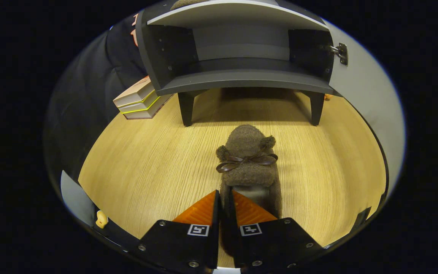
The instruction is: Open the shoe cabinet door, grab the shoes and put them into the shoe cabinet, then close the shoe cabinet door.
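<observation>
so my tongs (226, 207) are clenched on the heel wall of the brown fuzzy slipper (248, 160): one finger sits outside the wall, the other inside the opening, and both press on the fabric with almost no gap between them. the slipper rests on the wooden desk (143, 171), or hangs just above it; i cannot tell which from here. its long axis runs straight away from the tongs, heel at my fingertips, toe with the bow and two little ears pointing at the shoe cabinet (238, 82).

that line is what the coming move turns on, i think. the cabinet stands on short legs well beyond the toe, dead ahead, with its door (363, 87) swung open to the right and the lower shelf bare. so the slipper already points where it must go; i judge it needs a lift to clear the shelf lip, then a straight push forward. a stack of books (139, 99) lies beside the cabinet's left leg, off my path.
</observation>
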Demonstrator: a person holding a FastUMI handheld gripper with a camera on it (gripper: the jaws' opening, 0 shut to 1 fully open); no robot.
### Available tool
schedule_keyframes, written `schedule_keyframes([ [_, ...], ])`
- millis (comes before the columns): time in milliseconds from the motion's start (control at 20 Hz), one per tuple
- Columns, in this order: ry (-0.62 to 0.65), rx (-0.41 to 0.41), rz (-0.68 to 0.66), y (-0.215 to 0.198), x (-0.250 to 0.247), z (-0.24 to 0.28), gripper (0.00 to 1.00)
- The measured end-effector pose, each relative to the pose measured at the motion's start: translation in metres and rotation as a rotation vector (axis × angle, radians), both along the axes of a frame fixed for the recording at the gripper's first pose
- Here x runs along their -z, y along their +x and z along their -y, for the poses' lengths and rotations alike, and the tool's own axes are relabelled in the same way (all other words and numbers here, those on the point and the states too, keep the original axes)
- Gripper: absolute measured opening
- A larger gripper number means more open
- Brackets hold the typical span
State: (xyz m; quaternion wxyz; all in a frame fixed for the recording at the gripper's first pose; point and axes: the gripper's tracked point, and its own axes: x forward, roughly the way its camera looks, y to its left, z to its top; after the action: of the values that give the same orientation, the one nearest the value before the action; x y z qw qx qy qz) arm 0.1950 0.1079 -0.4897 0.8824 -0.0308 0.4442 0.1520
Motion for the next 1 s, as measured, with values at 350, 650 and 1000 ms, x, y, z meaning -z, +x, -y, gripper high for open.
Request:
schedule_keyframes([
  [350,0.025,0.039,-0.007,0.02,0.011,-0.005,0.14],
  [650,-0.005,0.049,0.06,0.02,-0.005,0.0,0.06],
  [1000,0.005,0.087,0.115,0.008,-0.05,0.019,0.06],
])
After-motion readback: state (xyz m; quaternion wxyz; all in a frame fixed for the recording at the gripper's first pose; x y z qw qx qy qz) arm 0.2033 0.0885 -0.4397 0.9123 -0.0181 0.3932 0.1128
